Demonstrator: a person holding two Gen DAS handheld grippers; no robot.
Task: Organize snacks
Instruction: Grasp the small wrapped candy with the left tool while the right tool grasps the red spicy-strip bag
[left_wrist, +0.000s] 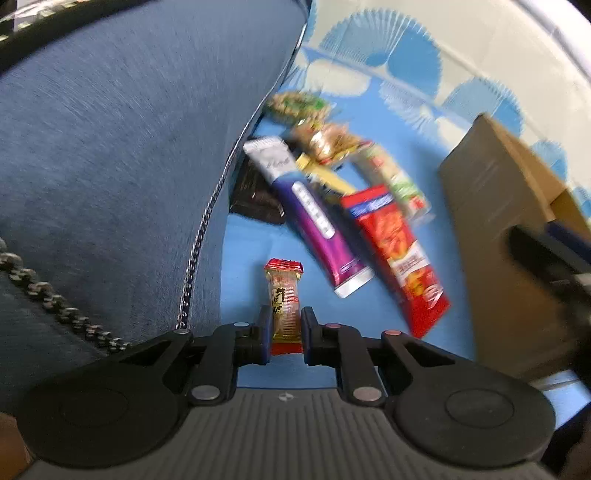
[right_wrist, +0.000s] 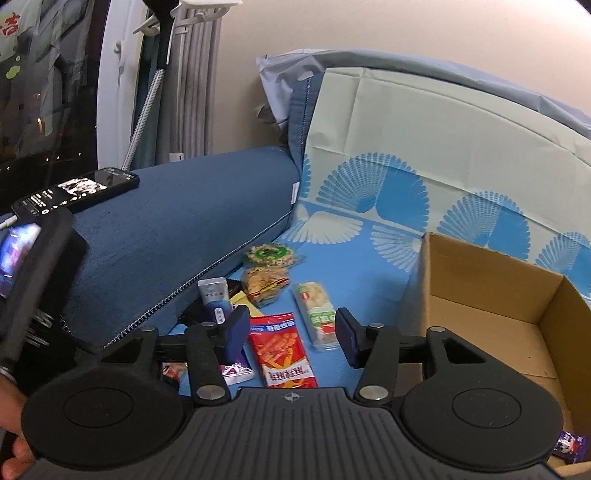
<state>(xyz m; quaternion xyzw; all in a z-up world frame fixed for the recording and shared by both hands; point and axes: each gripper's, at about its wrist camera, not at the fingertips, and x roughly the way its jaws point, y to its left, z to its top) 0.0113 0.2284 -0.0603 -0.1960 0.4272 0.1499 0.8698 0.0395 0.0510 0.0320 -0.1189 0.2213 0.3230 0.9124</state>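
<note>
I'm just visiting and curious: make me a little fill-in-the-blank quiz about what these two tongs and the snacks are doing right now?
1. The left tongs are closed on a small candy with ____ crimped ends.
2. The right tongs are ____, with nothing gripped between them.
3. The red snack packet lies on the ____ patterned cloth.
4. The cardboard box stands with its top ____.

Missing words: red; open; blue; open

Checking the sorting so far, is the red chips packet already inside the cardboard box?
No, the red chips packet lies on the blue cloth, outside the cardboard box.
</note>
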